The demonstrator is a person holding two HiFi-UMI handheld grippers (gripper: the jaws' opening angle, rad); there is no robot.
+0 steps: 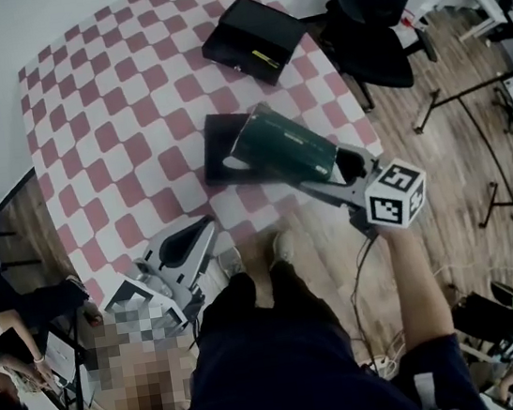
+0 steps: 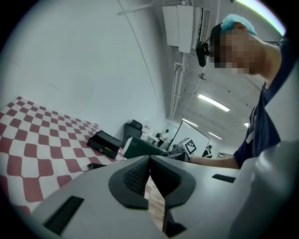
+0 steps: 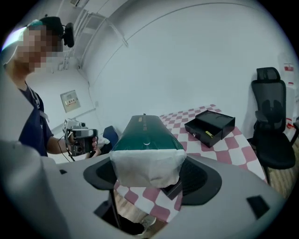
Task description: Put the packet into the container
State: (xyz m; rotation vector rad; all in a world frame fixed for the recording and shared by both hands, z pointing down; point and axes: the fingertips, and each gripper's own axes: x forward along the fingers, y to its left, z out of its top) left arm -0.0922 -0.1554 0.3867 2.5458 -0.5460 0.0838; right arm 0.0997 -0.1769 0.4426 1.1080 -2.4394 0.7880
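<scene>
Your right gripper [image 3: 147,173] pinches the white end of the glossy, boxy green packet [image 3: 145,135], which points lengthwise straight ahead; your left gripper [image 2: 149,177] is pressed together.

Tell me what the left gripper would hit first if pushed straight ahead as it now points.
Most likely the green packet held by the right gripper: it shows just beyond the left gripper's shut fingers. Depth and height are unclear, so it could pass under it.

Left tongs [image 2: 150,161] closed, right tongs [image 3: 147,173] clamping packet [image 3: 145,135]
</scene>
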